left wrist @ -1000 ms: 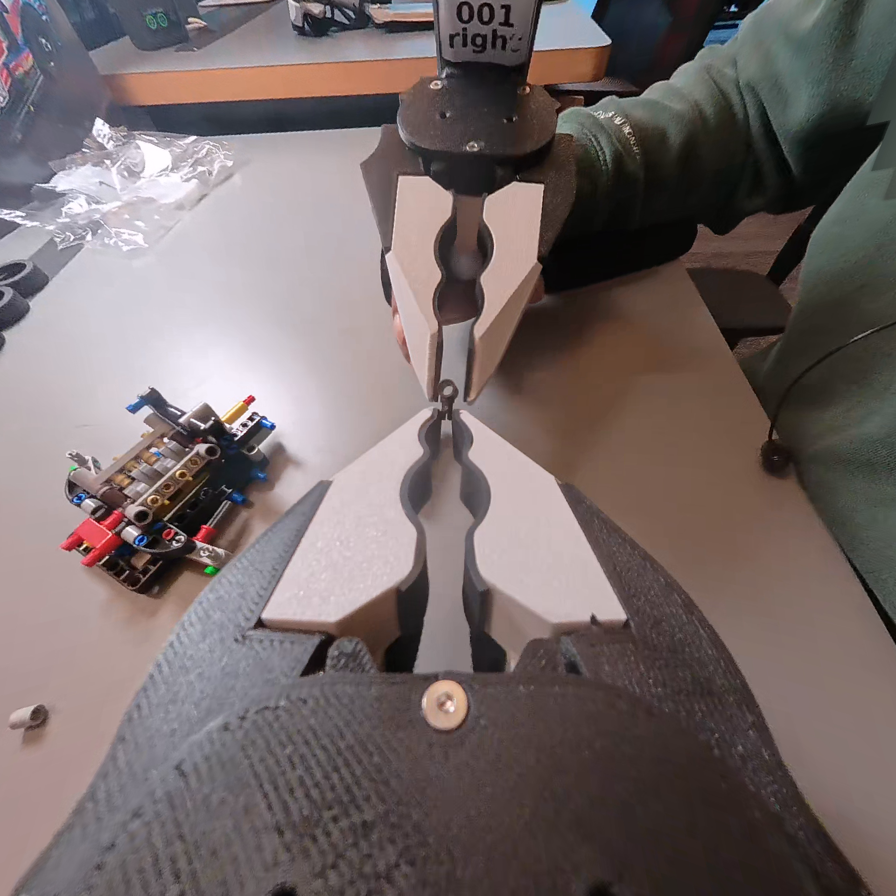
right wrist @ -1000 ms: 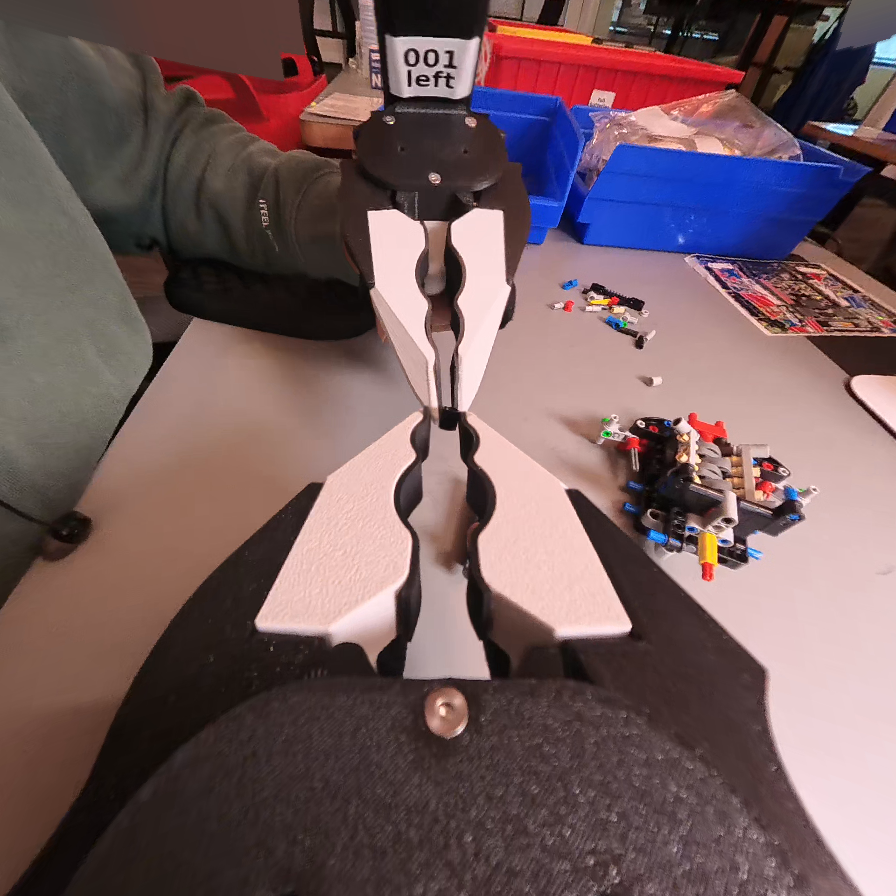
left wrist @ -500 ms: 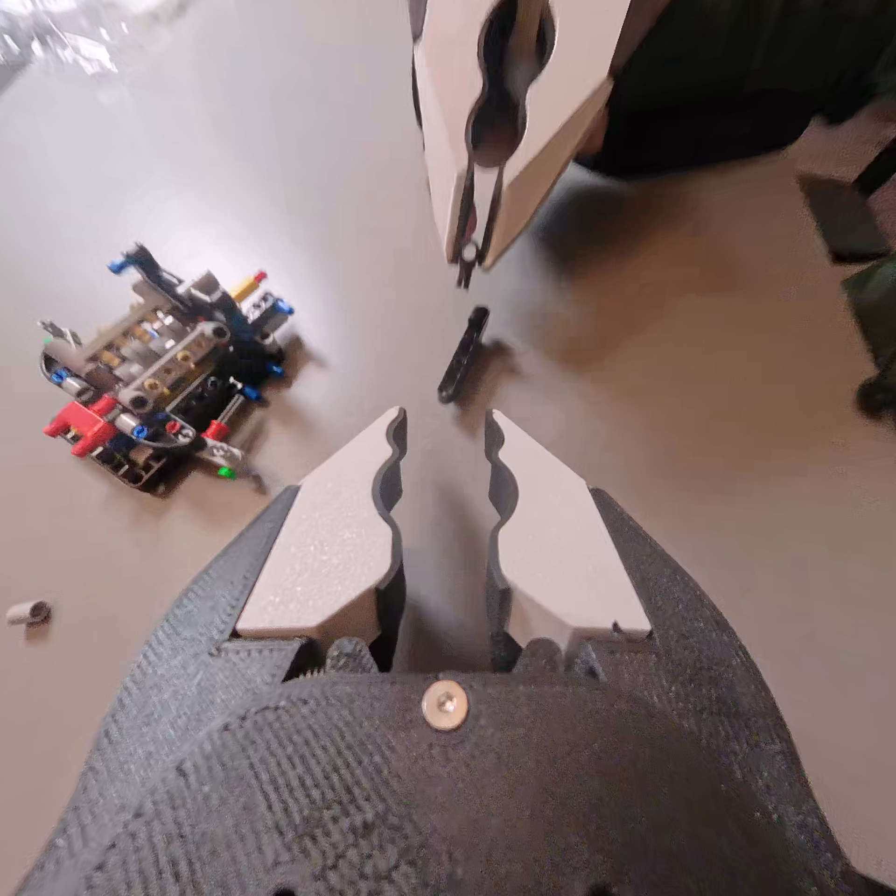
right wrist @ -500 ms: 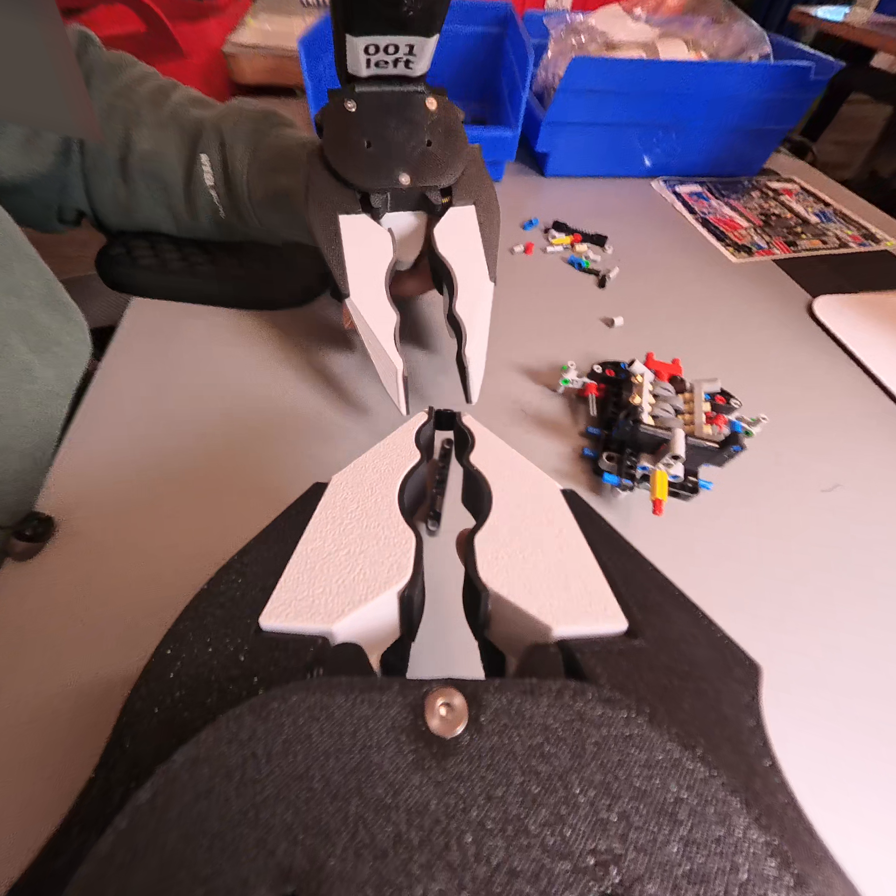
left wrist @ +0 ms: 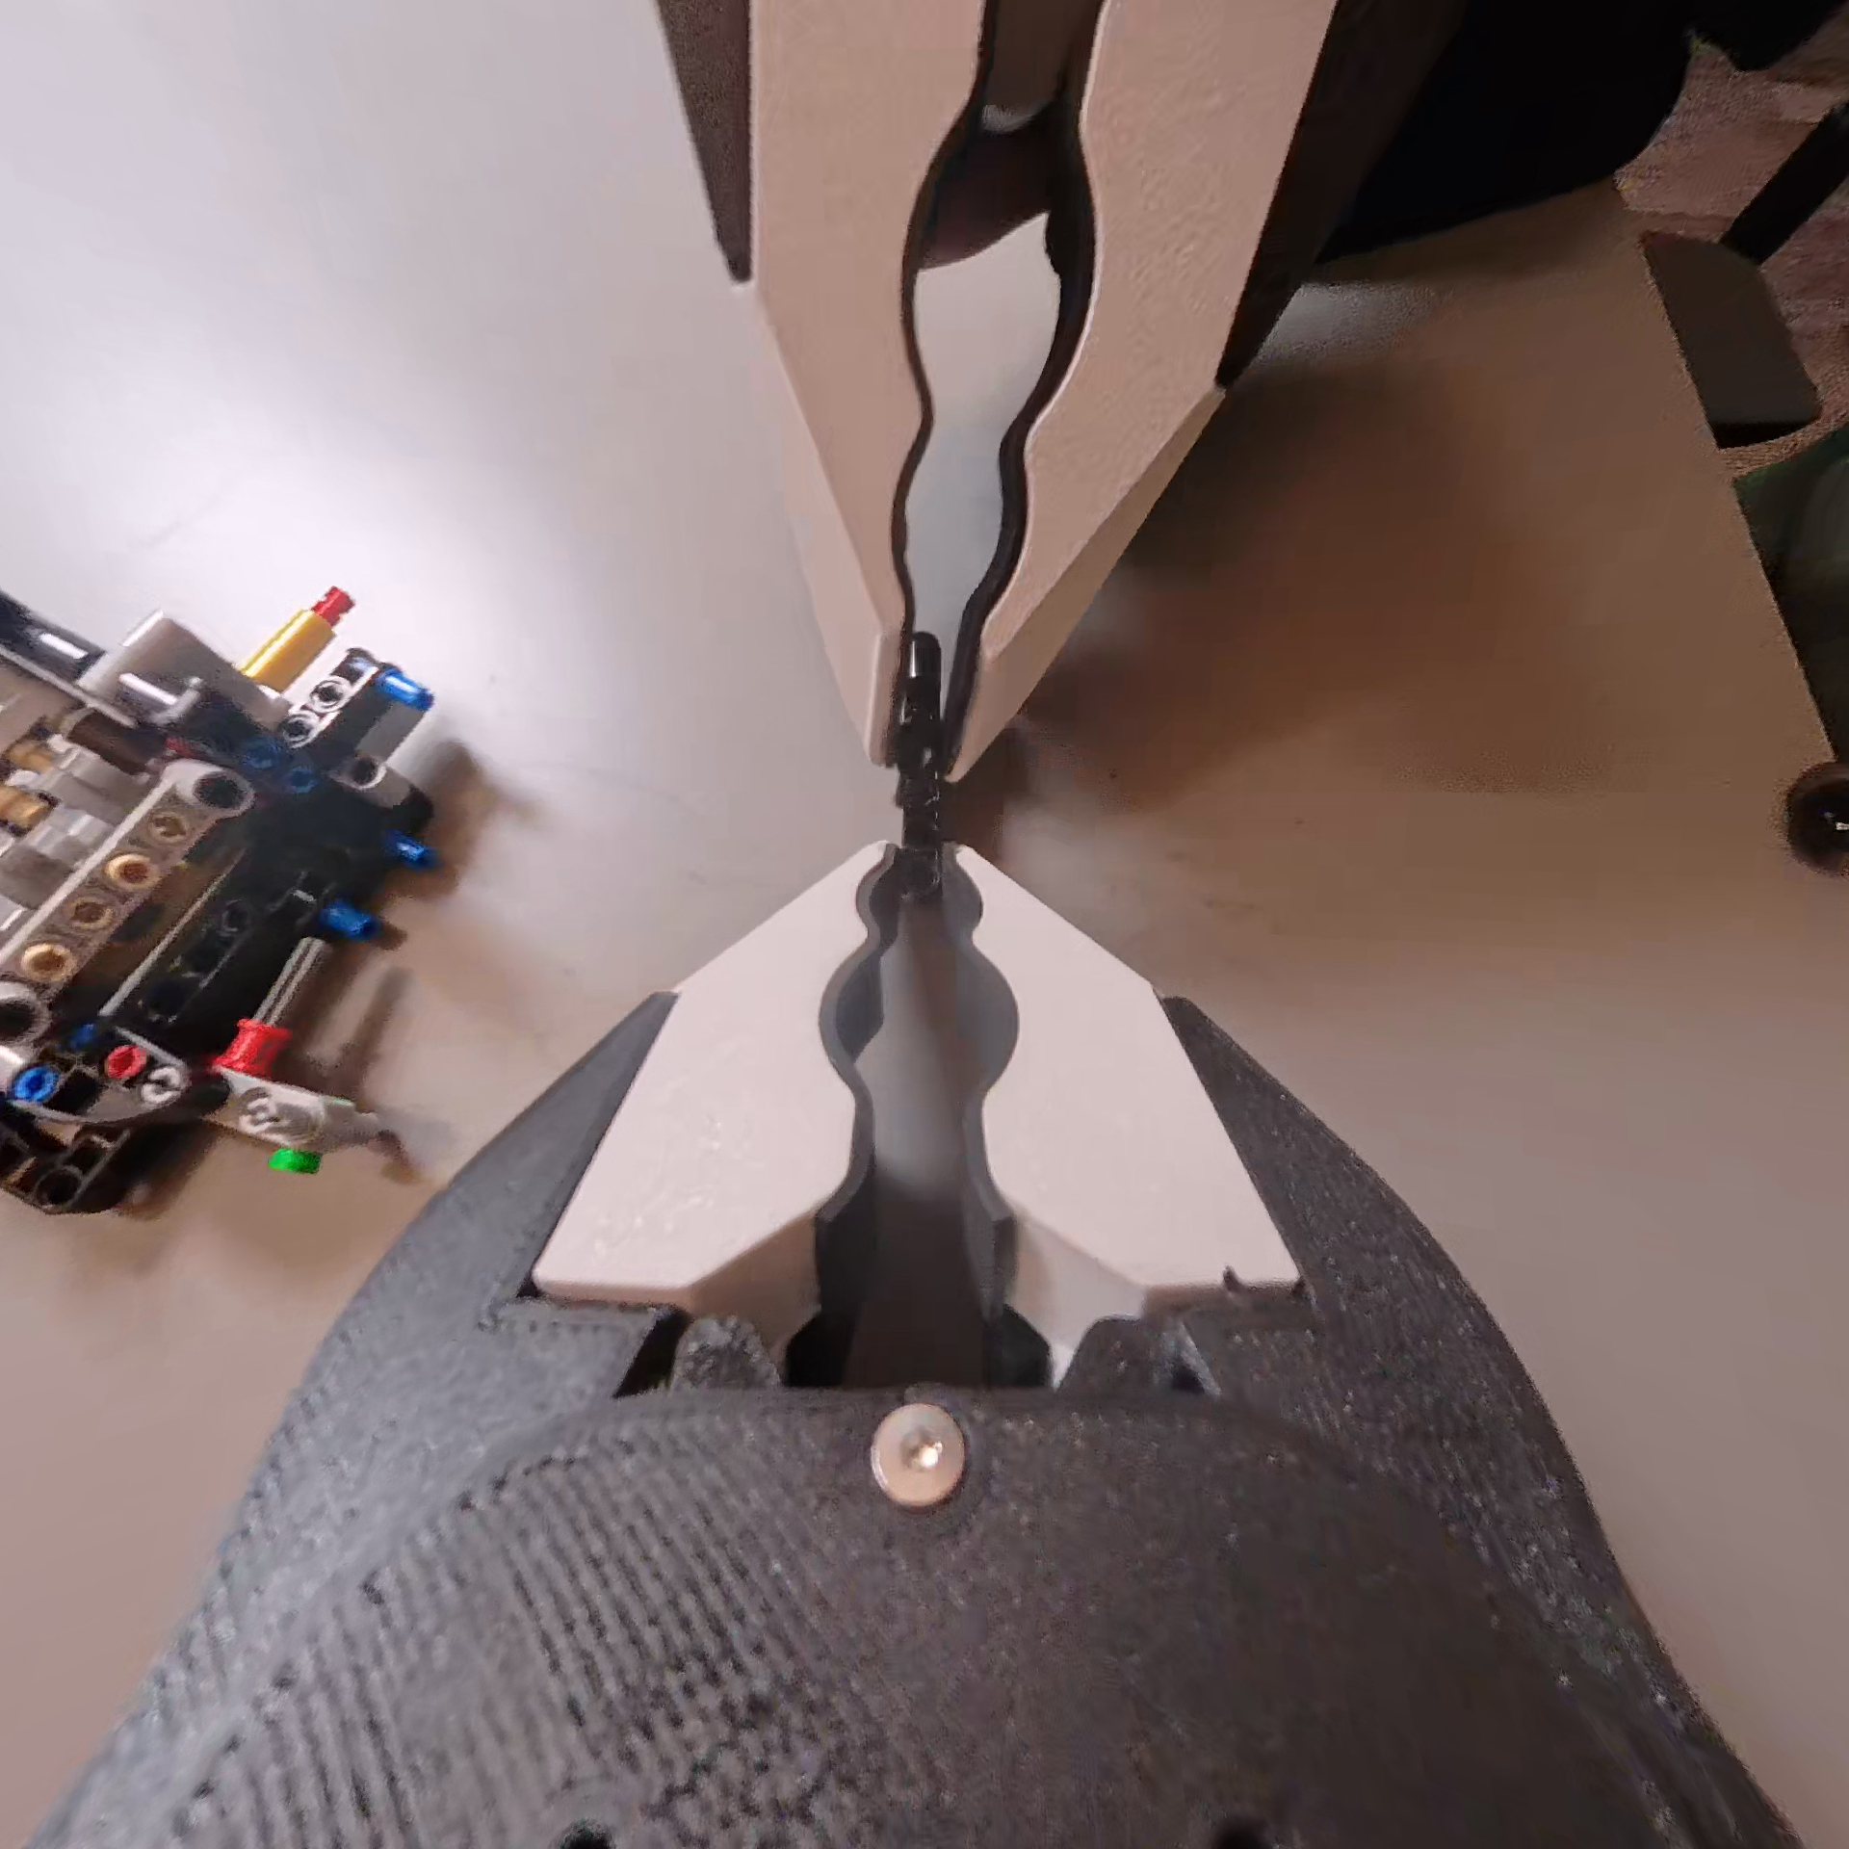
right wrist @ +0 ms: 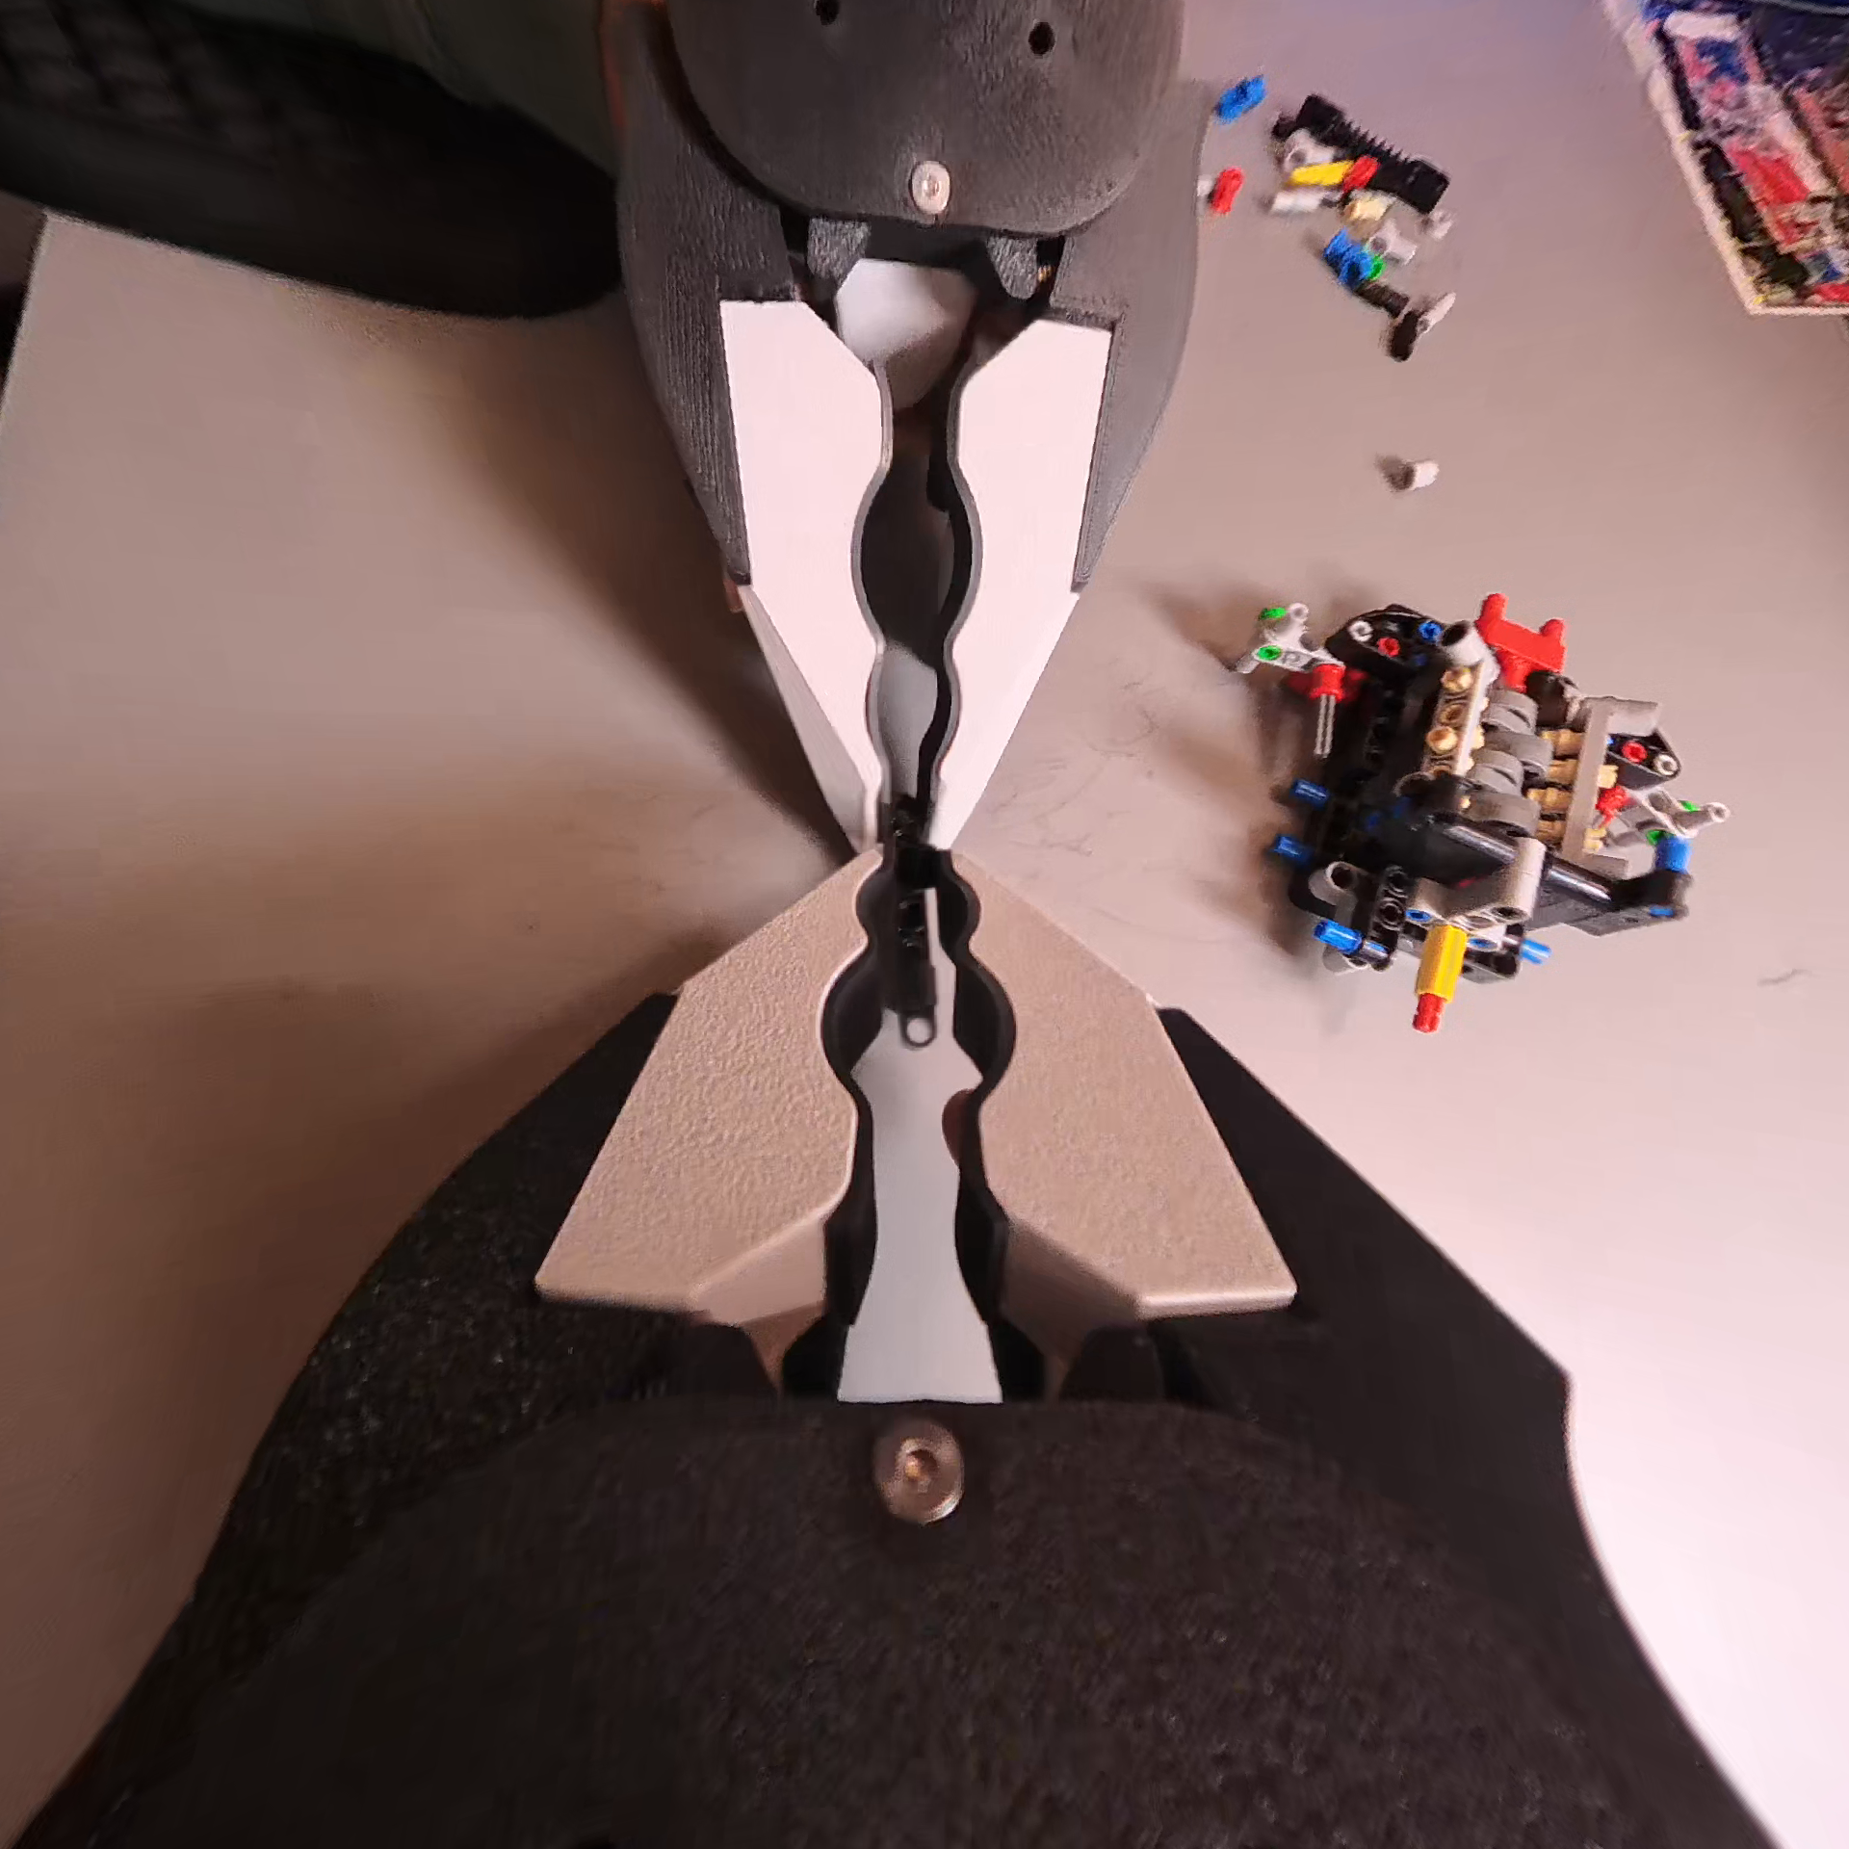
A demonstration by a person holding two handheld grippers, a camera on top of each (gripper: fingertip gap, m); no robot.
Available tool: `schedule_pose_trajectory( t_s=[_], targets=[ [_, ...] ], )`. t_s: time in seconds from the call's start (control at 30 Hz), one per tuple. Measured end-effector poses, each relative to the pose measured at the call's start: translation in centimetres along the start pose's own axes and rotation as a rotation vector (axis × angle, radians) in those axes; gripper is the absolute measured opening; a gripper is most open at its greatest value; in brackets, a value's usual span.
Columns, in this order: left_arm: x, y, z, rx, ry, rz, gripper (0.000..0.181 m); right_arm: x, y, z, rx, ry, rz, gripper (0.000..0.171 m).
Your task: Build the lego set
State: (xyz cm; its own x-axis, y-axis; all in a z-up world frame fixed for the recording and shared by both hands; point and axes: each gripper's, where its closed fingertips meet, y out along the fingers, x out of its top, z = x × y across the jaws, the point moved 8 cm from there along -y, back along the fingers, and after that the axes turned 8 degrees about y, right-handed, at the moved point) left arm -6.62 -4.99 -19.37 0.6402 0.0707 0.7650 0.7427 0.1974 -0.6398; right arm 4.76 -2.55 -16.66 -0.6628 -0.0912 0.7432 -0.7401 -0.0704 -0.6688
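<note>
A thin black Lego beam [left wrist: 918, 800] is pinched between both grippers, tip to tip, low over the table. In the left wrist view my left gripper [left wrist: 920, 868] is shut on its near end. The right gripper [left wrist: 915, 765] comes down from the top and is shut on its far end. In the right wrist view the black beam [right wrist: 912, 920] runs back between the fingers of my right gripper [right wrist: 915, 858], and the left gripper [right wrist: 905, 822] meets it from above. The partly built Lego model [left wrist: 180, 900] lies to the left, also seen in the right wrist view [right wrist: 1481, 800].
Loose small Lego parts [right wrist: 1341, 200] and a single grey piece [right wrist: 1409, 472] lie beyond the model. A printed instruction booklet [right wrist: 1761, 150] is at the far right. A person's dark sleeve [right wrist: 250, 150] rests at the table edge. My two grippers' fingertips are within a few centimetres of each other.
Half a second ago my left gripper was open and apart from the right one, with the black beam loose between them. Both grippers have come down closer and the left has shut on the beam.
</note>
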Motion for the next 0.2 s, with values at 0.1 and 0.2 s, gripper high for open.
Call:
schedule_pose_trajectory(
  t_s=[0.1, 0.2],
  targets=[
    [0.14, 0.13, -0.48, 0.012, 0.015, 0.003, 0.006, 0.29, 0.39, 0.32, 0.012, -0.025, 0.054, 0.005],
    [0.08, 0.07, -0.7, 0.014, 0.026, 0.003, 0.008, 0.73, 0.49, 0.45, 0.023, -0.035, 0.117, 0.005]
  ],
)
